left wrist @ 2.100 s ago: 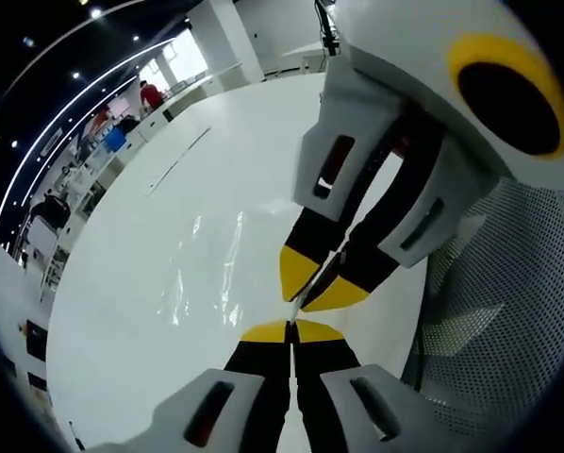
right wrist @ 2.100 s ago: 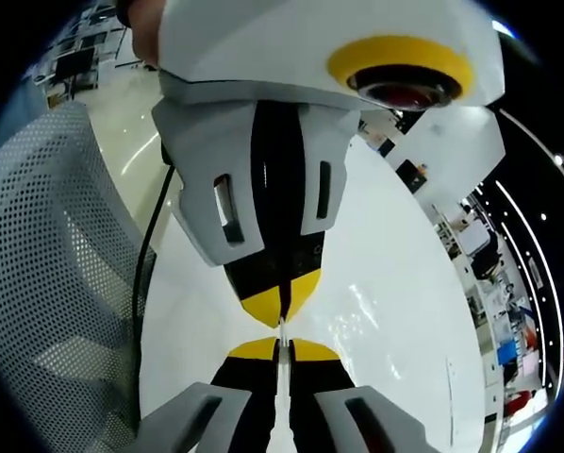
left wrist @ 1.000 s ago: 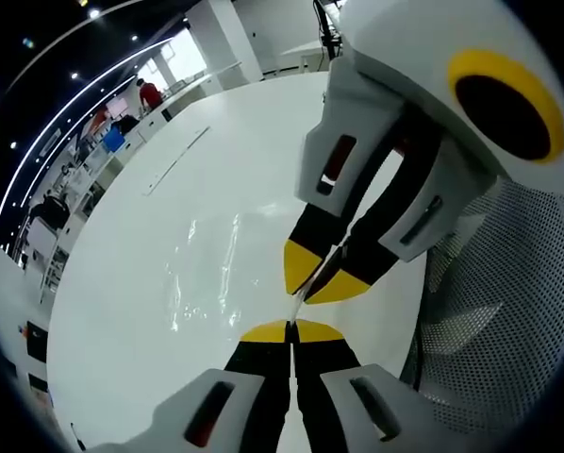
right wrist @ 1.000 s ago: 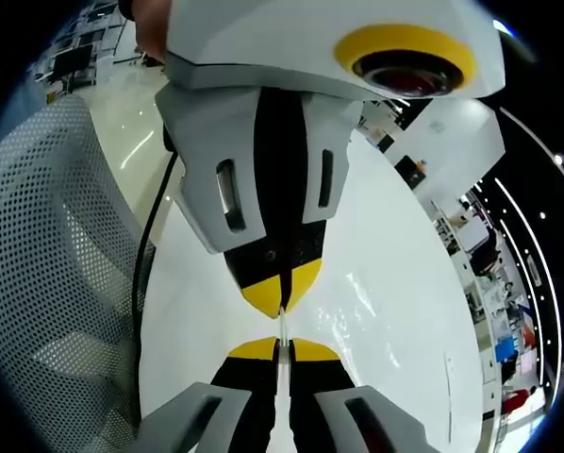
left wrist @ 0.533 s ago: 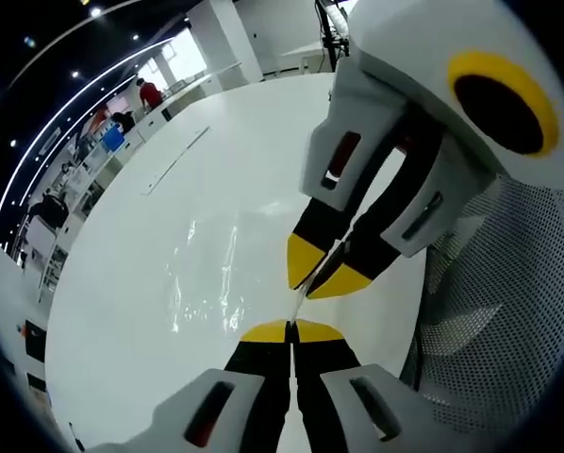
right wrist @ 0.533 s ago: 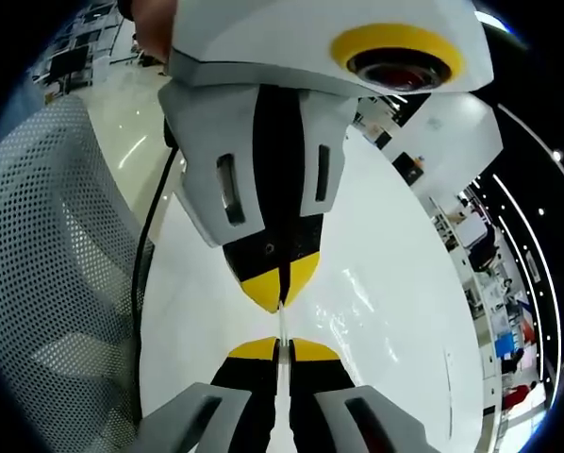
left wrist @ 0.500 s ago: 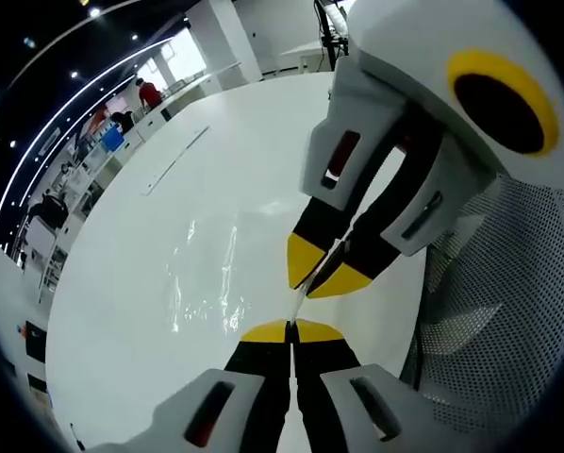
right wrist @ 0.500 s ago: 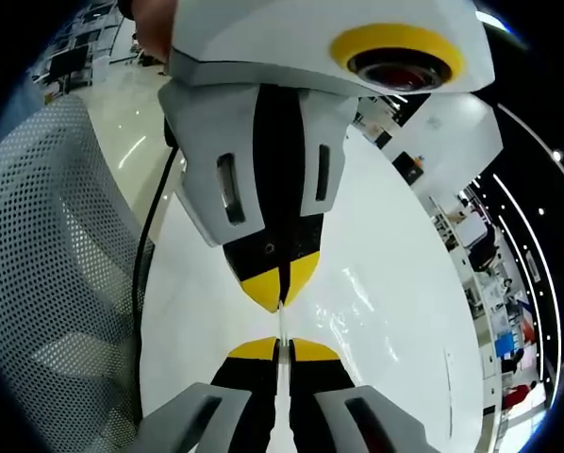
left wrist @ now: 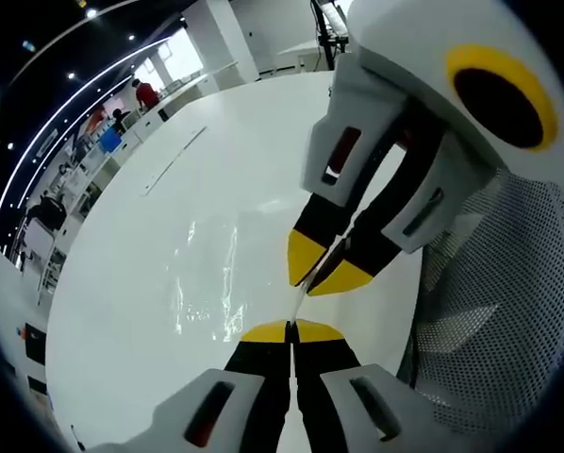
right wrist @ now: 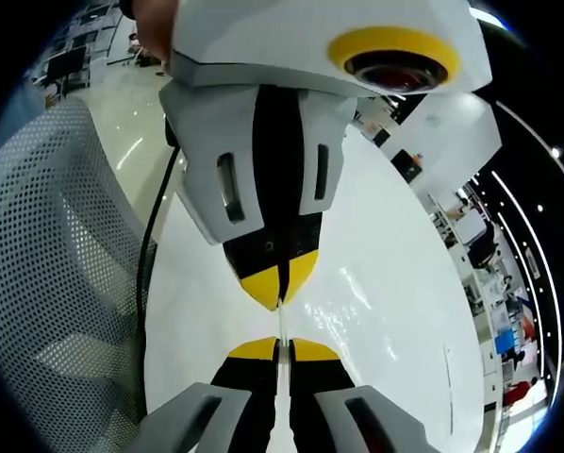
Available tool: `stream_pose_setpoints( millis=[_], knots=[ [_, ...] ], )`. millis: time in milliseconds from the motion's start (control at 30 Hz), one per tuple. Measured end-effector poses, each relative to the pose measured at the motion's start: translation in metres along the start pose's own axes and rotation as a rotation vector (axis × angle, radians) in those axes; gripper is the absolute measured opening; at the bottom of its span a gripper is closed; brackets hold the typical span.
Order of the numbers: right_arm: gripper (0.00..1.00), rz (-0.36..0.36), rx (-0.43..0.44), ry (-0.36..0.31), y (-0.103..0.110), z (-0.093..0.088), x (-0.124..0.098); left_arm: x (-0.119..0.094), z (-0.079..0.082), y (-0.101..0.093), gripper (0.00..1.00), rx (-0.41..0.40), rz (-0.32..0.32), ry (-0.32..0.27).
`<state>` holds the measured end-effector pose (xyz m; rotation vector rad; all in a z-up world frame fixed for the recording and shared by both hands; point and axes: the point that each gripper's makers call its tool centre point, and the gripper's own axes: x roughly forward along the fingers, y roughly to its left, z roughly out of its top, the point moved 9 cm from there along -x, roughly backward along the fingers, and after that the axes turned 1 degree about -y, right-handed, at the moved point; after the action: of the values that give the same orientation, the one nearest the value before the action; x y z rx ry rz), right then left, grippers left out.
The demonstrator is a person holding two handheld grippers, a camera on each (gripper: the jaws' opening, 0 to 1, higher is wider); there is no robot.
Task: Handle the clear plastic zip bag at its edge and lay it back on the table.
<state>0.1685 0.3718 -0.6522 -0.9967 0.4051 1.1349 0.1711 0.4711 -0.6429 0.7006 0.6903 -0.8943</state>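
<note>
Both tools [left wrist: 290, 327] [left wrist: 323, 274] pinching bag edge [left wrist: 299, 304]

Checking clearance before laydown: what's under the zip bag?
The white table shows through the clear zip bag. Both grippers, left and right, cover its pinched edge.

No readable text, no labels, no brand marks, no numbers on anything in view

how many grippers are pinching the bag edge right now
2. The left gripper is shut on the near stretch of the clear plastic zip bag edge; the right gripper clamps the same edge just beyond it, tips almost meeting, above the white table.
</note>
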Motion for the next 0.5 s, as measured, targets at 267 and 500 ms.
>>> stream_pose_setpoints(
  millis=[267,500],
  knots=[
    [0.0,-0.009,0.007,-0.002,-0.0014,-0.0019,-0.0016,0.0027,0.0039,0.003,0.0,-0.001,-0.002,0.012],
    [0.0,-0.002,0.014,-0.002,-0.0033,-0.0059,-0.0034,0.0045,0.0045,0.0053,0.0,-0.03,0.015,0.011]
  ],
)
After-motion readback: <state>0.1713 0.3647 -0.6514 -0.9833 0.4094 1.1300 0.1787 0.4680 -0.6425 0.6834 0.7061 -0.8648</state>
